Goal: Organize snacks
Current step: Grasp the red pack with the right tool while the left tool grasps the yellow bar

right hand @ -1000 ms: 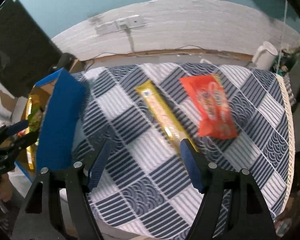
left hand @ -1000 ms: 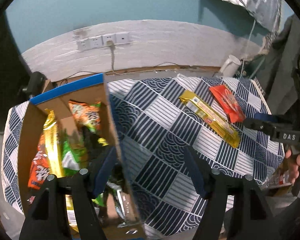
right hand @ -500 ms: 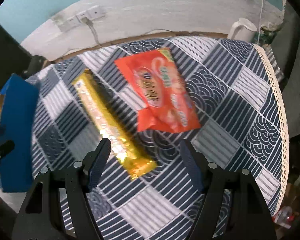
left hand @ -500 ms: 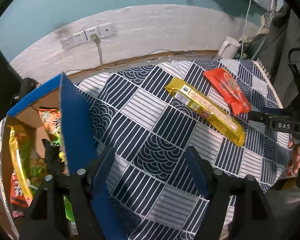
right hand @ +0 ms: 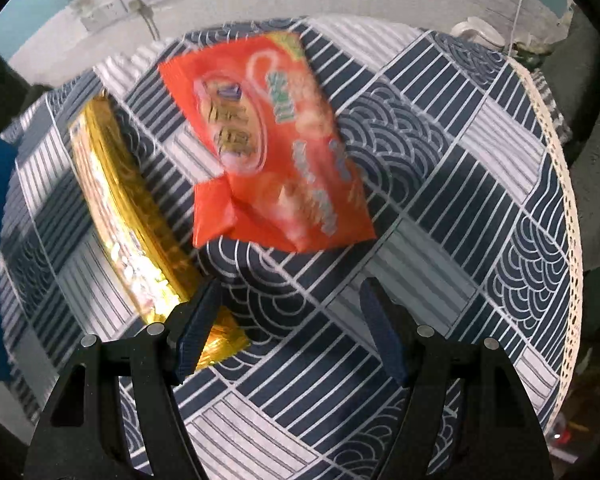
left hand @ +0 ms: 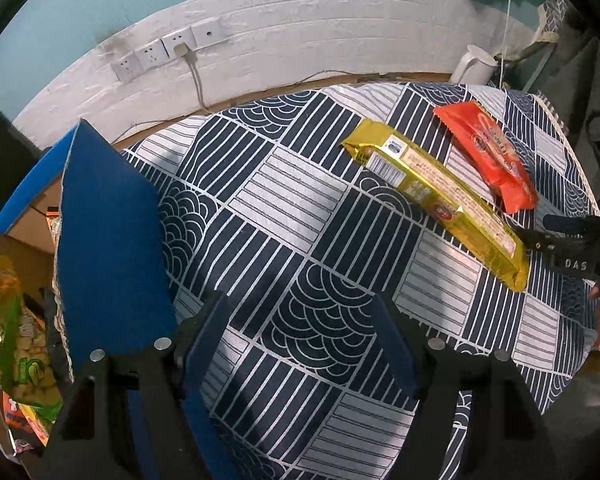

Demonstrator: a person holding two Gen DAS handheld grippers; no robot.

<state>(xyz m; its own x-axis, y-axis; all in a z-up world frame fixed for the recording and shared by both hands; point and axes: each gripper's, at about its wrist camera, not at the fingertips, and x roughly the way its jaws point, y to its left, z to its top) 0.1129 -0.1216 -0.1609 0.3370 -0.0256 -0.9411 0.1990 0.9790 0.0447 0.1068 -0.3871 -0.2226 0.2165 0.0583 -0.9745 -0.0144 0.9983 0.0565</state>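
Note:
A long gold snack pack (left hand: 440, 200) and an orange-red snack bag (left hand: 488, 156) lie on the patterned tablecloth (left hand: 284, 208). A blue cardboard box (left hand: 108, 232) at the left holds several snack packs (left hand: 20, 344). My left gripper (left hand: 300, 332) is open and empty over the cloth beside the box. My right gripper (right hand: 292, 320) is open and empty just in front of the orange-red bag (right hand: 268, 152), its left finger over the gold pack's (right hand: 128, 216) near end. The right gripper also shows at the right edge of the left wrist view (left hand: 564, 240).
A white kettle (left hand: 474, 66) stands at the table's far edge by the white brick wall with sockets (left hand: 168, 50) and a plugged cable. The table's lace-trimmed right edge (right hand: 560, 184) drops off close to the bag.
My left gripper has swung right from over the box to over the cloth. My right gripper has moved forward and right toward the orange-red bag, which now looms larger.

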